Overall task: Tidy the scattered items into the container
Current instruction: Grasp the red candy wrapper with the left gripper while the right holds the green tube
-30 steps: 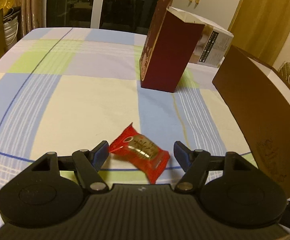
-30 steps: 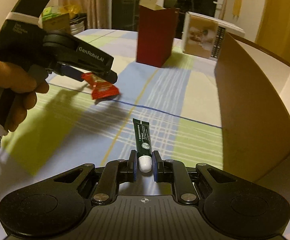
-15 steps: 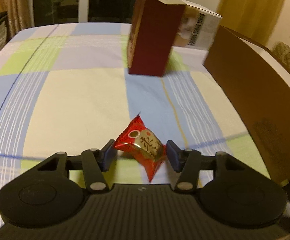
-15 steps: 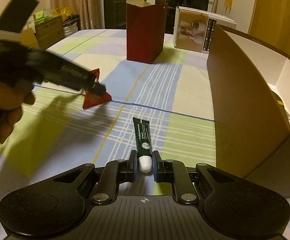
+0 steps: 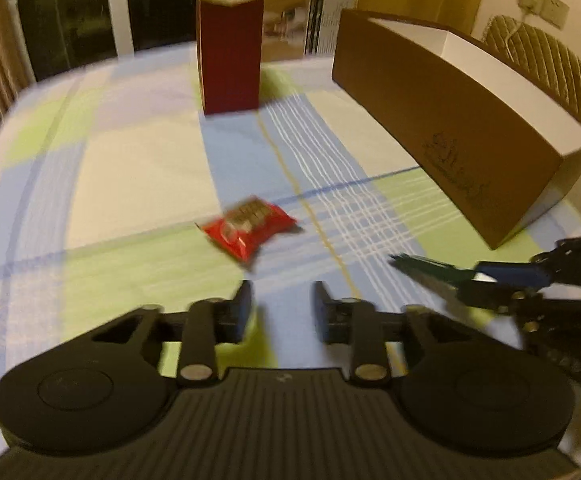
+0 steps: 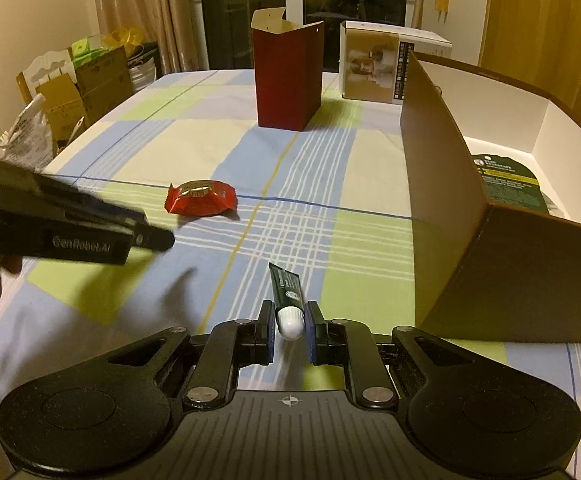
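Note:
A red snack packet (image 5: 250,226) (image 6: 200,198) lies flat on the checked tablecloth, blurred in the left wrist view. My left gripper (image 5: 282,312) (image 6: 158,238) hovers short of it, jaws partly apart with nothing between them. My right gripper (image 6: 289,320) (image 5: 502,276) is shut on the white-capped end of a dark green tube (image 6: 286,292) (image 5: 422,268), which points forward above the cloth. The brown container box (image 6: 434,168) (image 5: 450,132) with a white inside stands to the right, with a dark green packet (image 6: 506,184) lying in it.
A tall dark red open carton (image 6: 288,76) (image 5: 230,56) stands mid-table at the back, with a white printed box (image 6: 374,68) behind it. Cardboard boxes and bags (image 6: 82,80) sit off the table's left edge. A woven chair back (image 5: 546,64) is behind the container.
My left gripper closed around the red packet, then swung away to the right without it; the packet stays on the cloth. My right gripper rose slightly, still holding the tube.

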